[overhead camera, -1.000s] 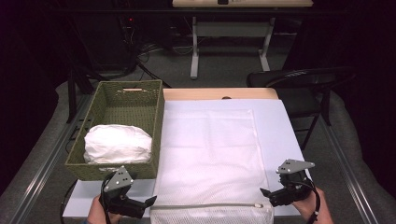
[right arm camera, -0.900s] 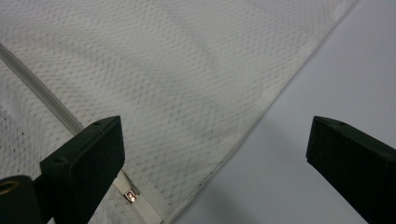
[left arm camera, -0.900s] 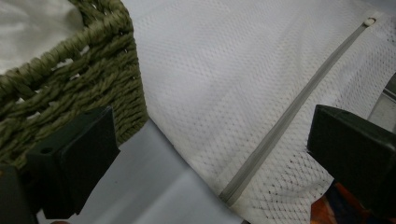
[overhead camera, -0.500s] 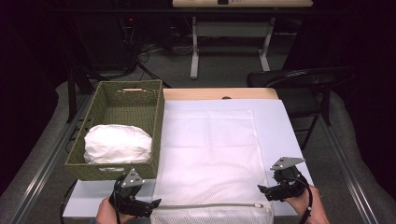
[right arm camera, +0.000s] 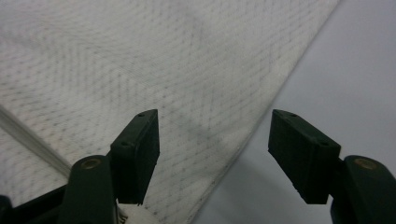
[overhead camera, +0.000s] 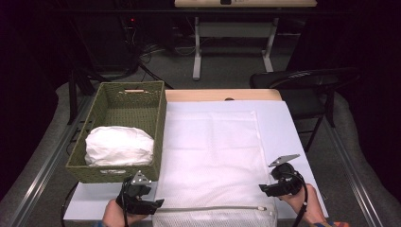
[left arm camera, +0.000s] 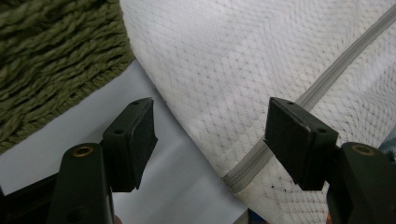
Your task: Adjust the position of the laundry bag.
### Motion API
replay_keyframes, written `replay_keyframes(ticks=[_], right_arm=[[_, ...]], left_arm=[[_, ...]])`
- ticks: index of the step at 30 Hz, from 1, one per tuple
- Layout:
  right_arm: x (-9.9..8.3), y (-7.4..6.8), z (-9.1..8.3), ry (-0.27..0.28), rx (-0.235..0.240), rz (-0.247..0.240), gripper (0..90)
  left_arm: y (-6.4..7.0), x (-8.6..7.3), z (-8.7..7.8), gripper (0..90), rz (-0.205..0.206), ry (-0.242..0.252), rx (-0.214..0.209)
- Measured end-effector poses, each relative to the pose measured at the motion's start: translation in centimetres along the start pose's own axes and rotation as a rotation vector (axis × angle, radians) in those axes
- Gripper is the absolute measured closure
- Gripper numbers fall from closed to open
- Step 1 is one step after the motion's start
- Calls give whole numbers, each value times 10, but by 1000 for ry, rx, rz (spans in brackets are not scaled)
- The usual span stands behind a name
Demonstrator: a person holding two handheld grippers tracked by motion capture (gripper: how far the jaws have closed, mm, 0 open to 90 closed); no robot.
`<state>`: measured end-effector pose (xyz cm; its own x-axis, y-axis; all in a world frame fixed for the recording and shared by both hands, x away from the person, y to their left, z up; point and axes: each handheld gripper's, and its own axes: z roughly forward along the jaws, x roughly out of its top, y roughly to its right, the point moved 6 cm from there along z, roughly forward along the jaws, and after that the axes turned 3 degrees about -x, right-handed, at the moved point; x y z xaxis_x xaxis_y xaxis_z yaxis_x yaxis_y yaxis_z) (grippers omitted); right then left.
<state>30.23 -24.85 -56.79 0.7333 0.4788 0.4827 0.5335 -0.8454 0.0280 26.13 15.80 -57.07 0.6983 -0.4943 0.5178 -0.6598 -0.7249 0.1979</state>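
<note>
A large white mesh bag (overhead camera: pixel 213 161) with a grey zipper (overhead camera: pixel 208 208) along its near end lies flat on the white table (overhead camera: pixel 283 127). My left gripper (overhead camera: pixel 158 203) stands open at the bag's near left corner; in the left gripper view its jaws straddle the bag's edge (left arm camera: pixel 205 116) and the zipper's end (left arm camera: pixel 247 163). My right gripper (overhead camera: pixel 263 188) is open at the bag's right edge, near the front; in the right gripper view the mesh edge (right arm camera: pixel 243 140) runs between its jaws. Nothing is gripped.
A green woven basket (overhead camera: pixel 156 118) stands on the table's left side, holding a bundled white cloth (overhead camera: pixel 118 145). Its wall shows close by in the left gripper view (left arm camera: pixel 56 60). A black chair (overhead camera: pixel 302 80) stands beyond the table's far right corner.
Both grippers have moved inward toward the bag's near corners. The left one slid right to the zipper's end; the right one came left onto the bag's edge.
</note>
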Motion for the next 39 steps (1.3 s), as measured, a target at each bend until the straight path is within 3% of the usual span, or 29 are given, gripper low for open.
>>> replay_keyframes(ticks=[5, 11, 14, 18, 22, 26, 28, 31, 39], right_arm=[[1, 4, 8, -37, -26, 22, 388], [1, 5, 12, -68, -26, 33, 440], [0, 5, 15, -94, -28, 42, 451], [-1, 4, 20, -134, -24, 58, 455], [0, 3, 23, -150, -41, 53, 479], [1, 4, 23, -146, -47, 51, 511], [2, 2, 23, -142, -44, 60, 586], [4, -1, 24, -135, -50, 43, 622], [7, -4, 25, -129, -53, 42, 768]], left_arm=[[-1, 0, 5, 398, -24, -10, -34], [-1, -1, 11, 466, -11, -60, -30], [-1, -1, 11, 514, -16, -56, -63], [-4, -2, 16, 549, -26, -80, -75], [-7, -1, 20, 589, -68, -87, -82], [-7, 0, 20, 612, -60, -85, -65], [-6, 0, 20, 651, -45, -87, -57], [-6, 0, 21, 687, -28, -88, -26], [-4, 2, 24, 821, -19, -79, -18]])
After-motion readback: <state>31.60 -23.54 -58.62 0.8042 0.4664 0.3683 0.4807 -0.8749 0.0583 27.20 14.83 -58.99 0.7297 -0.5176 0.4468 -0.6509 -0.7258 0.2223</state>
